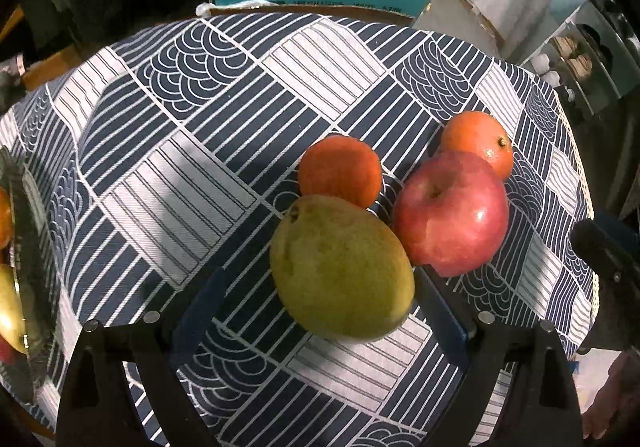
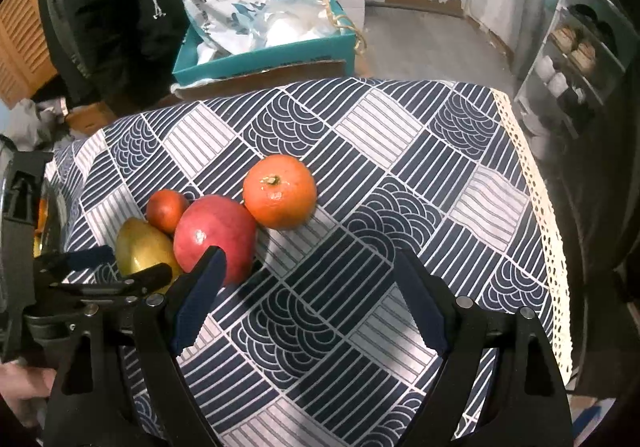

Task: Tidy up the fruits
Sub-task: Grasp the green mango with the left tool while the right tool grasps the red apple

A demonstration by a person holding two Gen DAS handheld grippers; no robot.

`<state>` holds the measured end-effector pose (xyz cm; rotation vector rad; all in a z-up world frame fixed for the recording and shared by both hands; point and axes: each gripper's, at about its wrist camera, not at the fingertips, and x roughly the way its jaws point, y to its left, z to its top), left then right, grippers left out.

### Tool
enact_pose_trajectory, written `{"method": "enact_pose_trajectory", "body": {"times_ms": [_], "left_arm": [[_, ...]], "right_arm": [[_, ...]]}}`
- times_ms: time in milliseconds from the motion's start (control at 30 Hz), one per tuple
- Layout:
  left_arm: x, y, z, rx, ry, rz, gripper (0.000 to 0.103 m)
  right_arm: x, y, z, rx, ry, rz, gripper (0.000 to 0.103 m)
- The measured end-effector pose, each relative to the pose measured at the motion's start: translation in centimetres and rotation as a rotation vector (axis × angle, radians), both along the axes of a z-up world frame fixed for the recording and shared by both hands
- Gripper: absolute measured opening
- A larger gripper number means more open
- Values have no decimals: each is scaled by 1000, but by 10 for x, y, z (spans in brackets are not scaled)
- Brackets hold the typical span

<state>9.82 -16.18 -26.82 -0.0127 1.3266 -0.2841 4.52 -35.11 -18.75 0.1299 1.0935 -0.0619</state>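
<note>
A green-yellow pear [image 1: 340, 267] lies on the patterned tablecloth, with a red apple [image 1: 452, 211] to its right and two oranges [image 1: 340, 171] [image 1: 478, 143] behind them. My left gripper [image 1: 320, 295] is open, its blue pads on either side of the pear; I cannot tell if they touch it. My right gripper [image 2: 312, 287] is open and empty over bare cloth, to the right of the apple [image 2: 216, 235], pear [image 2: 144, 247], small orange [image 2: 166, 209] and large orange [image 2: 280, 197]. The left gripper [image 2: 116, 267] shows at the pear in the right wrist view.
A glass dish [image 1: 24, 247] holding some fruit sits at the table's left edge. A teal box [image 2: 264, 51] with plastic bags stands behind the table. The cloth's lace edge [image 2: 540, 215] marks the table's right side, with shelves [image 2: 572, 59] beyond.
</note>
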Motion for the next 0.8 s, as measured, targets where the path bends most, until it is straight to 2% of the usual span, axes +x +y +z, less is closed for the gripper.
{"method": "enact_pose_trajectory", "body": {"times_ms": [167, 233, 300, 600, 800], "left_arm": [[2, 0, -7, -24, 7, -7, 92], [1, 2, -8, -61, 18, -7, 86], [1, 2, -6, -117, 32, -26, 70], [-11, -5, 4, 18, -49, -99, 69], [-10, 21, 15, 27, -73, -65, 69]], "right_arm": [[2, 1, -3, 1, 9, 3, 86], [2, 3, -4, -2, 11, 8, 86], [4, 5, -4, 1, 12, 13, 86], [15, 25, -12, 41, 27, 59, 86], [24, 35, -25, 104, 49, 61, 86]]}}
